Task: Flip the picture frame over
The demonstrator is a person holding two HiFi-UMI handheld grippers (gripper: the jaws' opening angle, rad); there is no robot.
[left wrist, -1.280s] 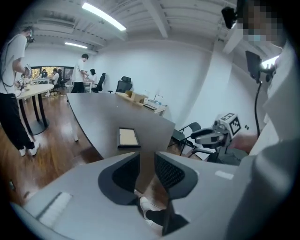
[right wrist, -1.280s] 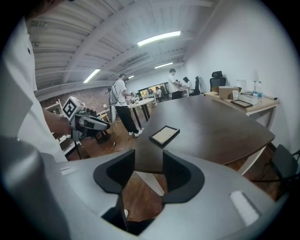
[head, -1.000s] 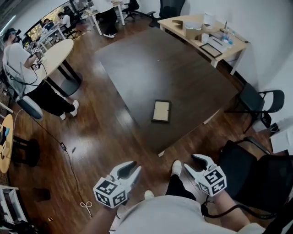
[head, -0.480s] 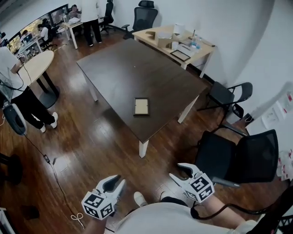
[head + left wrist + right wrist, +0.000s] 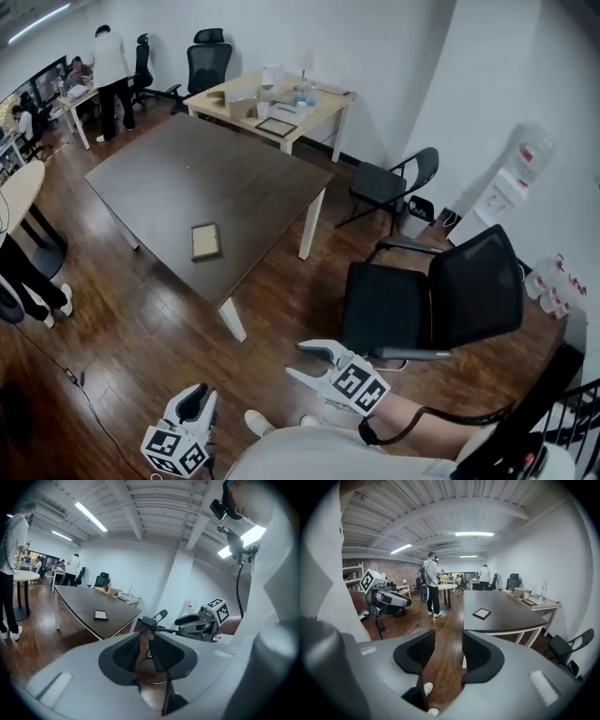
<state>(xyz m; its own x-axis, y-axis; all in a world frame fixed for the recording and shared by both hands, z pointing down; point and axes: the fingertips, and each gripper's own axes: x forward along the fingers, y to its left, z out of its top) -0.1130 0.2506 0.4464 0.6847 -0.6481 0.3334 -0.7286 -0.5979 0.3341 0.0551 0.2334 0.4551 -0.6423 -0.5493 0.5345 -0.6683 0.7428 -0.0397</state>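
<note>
The picture frame lies flat on the dark table near its front corner, its pale panel facing up. It also shows far off in the left gripper view as the frame and in the right gripper view as the frame. Both grippers hang low beside the person's body, well away from the table. My left gripper is open and empty, its pads a narrow gap apart. My right gripper is open and empty as well, pointing left over the wood floor.
A black office chair stands right beside the right gripper. A folding chair sits past the table's right corner. Behind it is a light wood desk with boxes and another frame. People stand at the far left.
The view has swung right and back from the table. The frame now sits farther left and smaller, both grippers have dropped lower in view, and the black chair has come in.
</note>
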